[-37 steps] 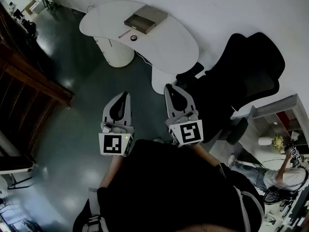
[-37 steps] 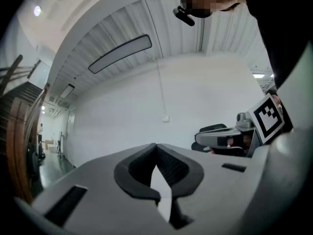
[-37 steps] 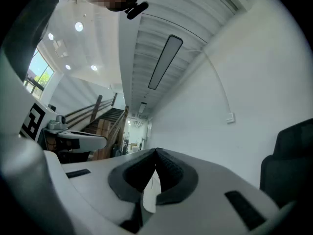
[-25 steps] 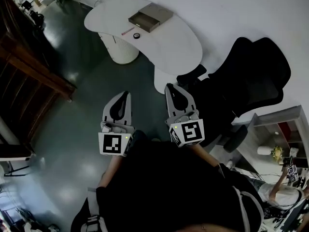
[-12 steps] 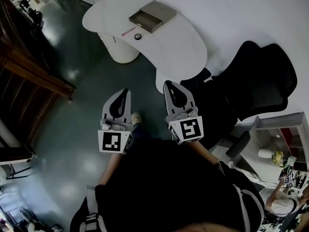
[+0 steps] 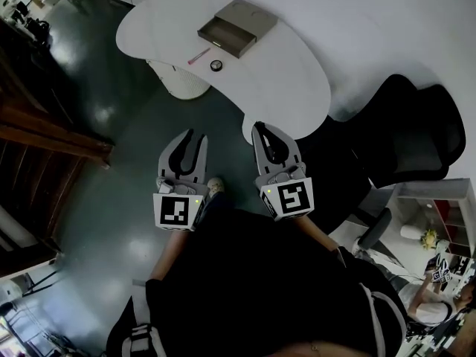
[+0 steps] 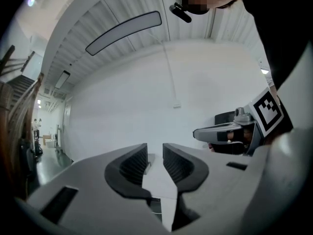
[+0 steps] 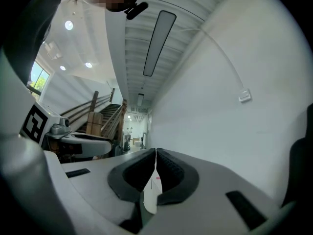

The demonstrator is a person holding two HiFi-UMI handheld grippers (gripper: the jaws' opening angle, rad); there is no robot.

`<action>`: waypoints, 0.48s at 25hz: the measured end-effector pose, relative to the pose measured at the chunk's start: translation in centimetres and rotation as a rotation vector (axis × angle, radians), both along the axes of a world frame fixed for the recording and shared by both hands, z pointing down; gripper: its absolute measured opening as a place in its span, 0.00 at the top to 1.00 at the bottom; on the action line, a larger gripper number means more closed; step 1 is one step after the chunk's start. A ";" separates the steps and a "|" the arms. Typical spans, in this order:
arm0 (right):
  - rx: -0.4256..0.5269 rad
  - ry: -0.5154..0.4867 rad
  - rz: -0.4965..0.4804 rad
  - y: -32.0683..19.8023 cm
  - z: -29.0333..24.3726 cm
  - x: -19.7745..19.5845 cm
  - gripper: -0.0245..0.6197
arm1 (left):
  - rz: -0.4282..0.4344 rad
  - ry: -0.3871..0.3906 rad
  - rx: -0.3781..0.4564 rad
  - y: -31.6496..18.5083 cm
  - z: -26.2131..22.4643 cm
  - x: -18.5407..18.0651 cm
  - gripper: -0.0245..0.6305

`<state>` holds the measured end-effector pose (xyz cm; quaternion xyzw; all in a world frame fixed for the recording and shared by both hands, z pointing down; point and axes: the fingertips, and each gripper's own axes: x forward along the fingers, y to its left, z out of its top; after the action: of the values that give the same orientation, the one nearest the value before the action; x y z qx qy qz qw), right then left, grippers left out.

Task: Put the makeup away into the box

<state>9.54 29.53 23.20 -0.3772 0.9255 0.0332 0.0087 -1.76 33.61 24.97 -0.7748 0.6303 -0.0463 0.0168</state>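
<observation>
In the head view a white curved table [image 6: 290, 73] carries a grey-brown box [image 6: 236, 25] with its tray slid out, a thin pink makeup pencil [image 6: 198, 55] and a small round black compact [image 6: 216, 65]. Both grippers are held level over the dark floor, short of the table's near edge. My left gripper [image 6: 193, 134] [image 7: 155, 153] has just been opening; its jaws stand slightly apart with nothing between them. My right gripper [image 6: 261, 128] [image 8: 156, 151] is shut and empty, its tips close to the table's rim.
A black office chair [image 6: 416, 132] stands right of the grippers. The table's white pedestal [image 6: 178, 80] rises from the dark floor [image 6: 126, 199]. Wooden stair rails [image 6: 44, 136] run along the left. A shelf unit [image 6: 439, 199] and another person [image 6: 446, 288] are at the lower right.
The table has drawn nearer as both grippers moved forward toward it. The left jaws, shut before, now stand parted. The right jaws stay shut.
</observation>
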 end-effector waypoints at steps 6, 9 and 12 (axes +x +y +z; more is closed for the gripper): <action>-0.030 0.022 0.049 -4.0 0.9 -3.7 0.92 | 0.043 0.019 -0.013 -4.8 0.6 -4.1 0.78; -0.035 0.024 0.077 -5.8 1.3 -5.1 0.92 | 0.064 0.020 -0.023 -6.9 1.1 -5.7 0.76; -0.043 0.024 0.102 -7.3 1.6 -6.5 0.92 | 0.093 0.028 -0.004 -8.7 1.0 -7.0 0.75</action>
<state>2.99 22.27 24.78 -0.4237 0.9055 0.0184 -0.0122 -8.80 24.90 25.94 -0.8038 0.5937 -0.0361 0.0085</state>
